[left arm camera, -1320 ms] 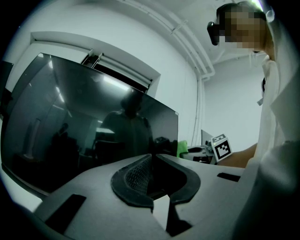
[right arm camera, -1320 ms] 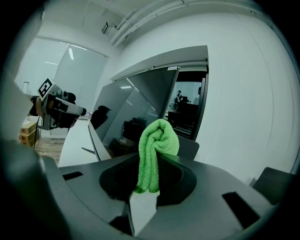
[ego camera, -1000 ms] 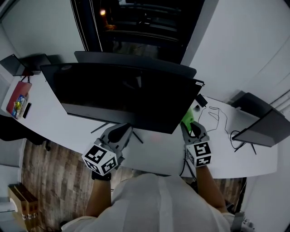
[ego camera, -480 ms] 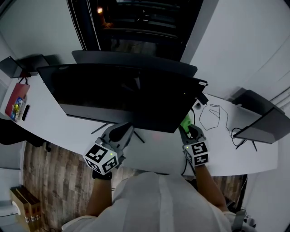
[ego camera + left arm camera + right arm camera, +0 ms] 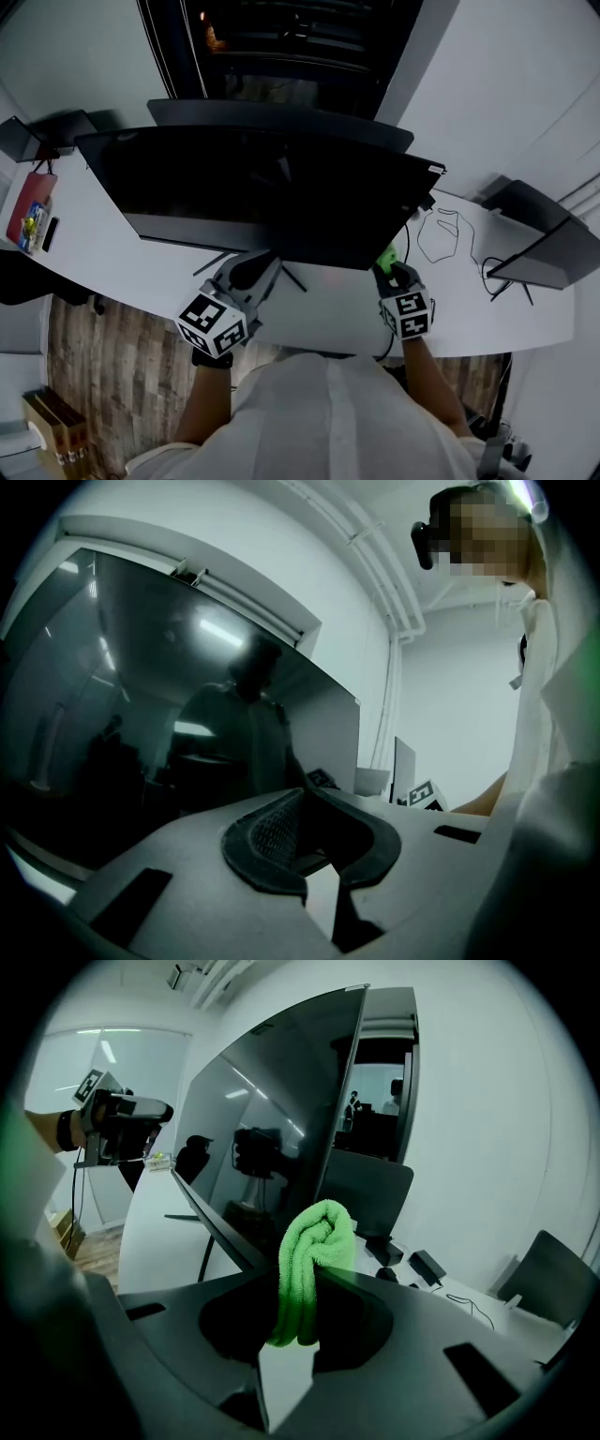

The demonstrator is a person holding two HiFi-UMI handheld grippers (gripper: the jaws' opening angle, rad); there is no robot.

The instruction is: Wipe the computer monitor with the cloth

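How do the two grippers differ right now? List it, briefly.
1. The left gripper has its jaws together with nothing between them; the right gripper is shut on a bunched green cloth.
2. The left gripper sits below the middle of the monitor's lower edge; the right gripper sits by its lower right corner.
Shared: both are held low over the white desk, in front of the dark screen.

Office workspace, long white desk point(image 5: 103, 255), wide computer monitor point(image 5: 272, 197), loose cables point(image 5: 439, 236), wood-plank floor point(image 5: 112, 375)
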